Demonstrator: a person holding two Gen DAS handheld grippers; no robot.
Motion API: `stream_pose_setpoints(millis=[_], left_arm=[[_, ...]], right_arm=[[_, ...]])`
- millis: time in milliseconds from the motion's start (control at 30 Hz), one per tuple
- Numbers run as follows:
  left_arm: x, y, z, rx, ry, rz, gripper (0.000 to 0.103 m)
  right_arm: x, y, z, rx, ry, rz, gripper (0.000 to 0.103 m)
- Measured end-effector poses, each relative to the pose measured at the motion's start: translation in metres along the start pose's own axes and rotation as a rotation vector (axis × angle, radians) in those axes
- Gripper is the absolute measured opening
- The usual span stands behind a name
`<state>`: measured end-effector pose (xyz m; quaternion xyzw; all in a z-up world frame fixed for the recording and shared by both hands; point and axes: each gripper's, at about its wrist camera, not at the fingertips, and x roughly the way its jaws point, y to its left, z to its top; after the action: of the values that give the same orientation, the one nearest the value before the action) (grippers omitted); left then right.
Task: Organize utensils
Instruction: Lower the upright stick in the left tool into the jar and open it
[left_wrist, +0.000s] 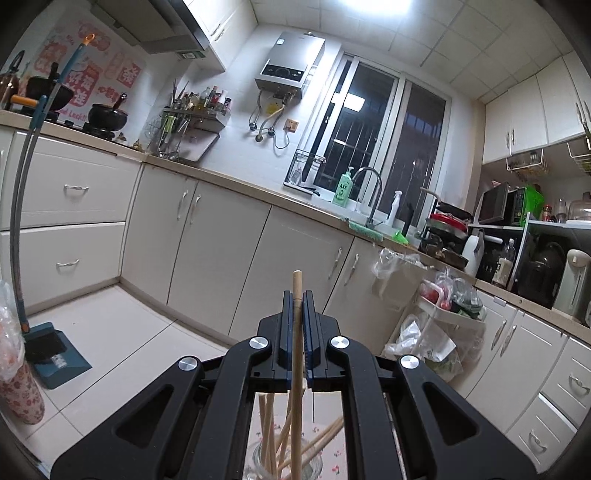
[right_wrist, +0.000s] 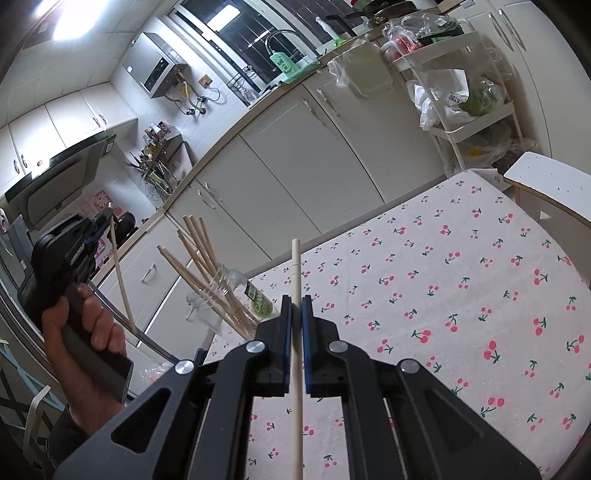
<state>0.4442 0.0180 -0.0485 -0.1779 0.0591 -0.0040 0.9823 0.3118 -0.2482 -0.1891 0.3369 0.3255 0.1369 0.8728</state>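
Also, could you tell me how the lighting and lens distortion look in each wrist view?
Left wrist view: ceiling light blows out to white, window dark, counter edge bows from fisheye. Right wrist view: ceiling glare top left, cherry tablecloth evenly lit and sharp, dark vignette corners.

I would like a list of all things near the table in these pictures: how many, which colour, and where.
glass jar: one, clear, green label, at the table's left edge
chopsticks in the jar: several, pale wood, leaning
tablecloth: one, white with red cherries, over the table
stool: one, white, beyond the table
cart: one, white, holding bags
left gripper: black, shut on one chopstick
right gripper: black, shut on another chopstick
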Motion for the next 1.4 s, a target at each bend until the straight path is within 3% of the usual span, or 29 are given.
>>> stream_pose_setpoints(millis=[667,1400], left_arm=[[0.044,0.009,-0.014,-0.093,-0.121,0.04,0.005],[0.046,0.007,-0.047,0.01,-0.171,0.085,0.005]], right_arm=[[0.011,-0.017,-0.009,0.054,0.033,0.012,0.006],[0.021,-0.022,-0.014,0.072,0.056,0.005,0.006]])
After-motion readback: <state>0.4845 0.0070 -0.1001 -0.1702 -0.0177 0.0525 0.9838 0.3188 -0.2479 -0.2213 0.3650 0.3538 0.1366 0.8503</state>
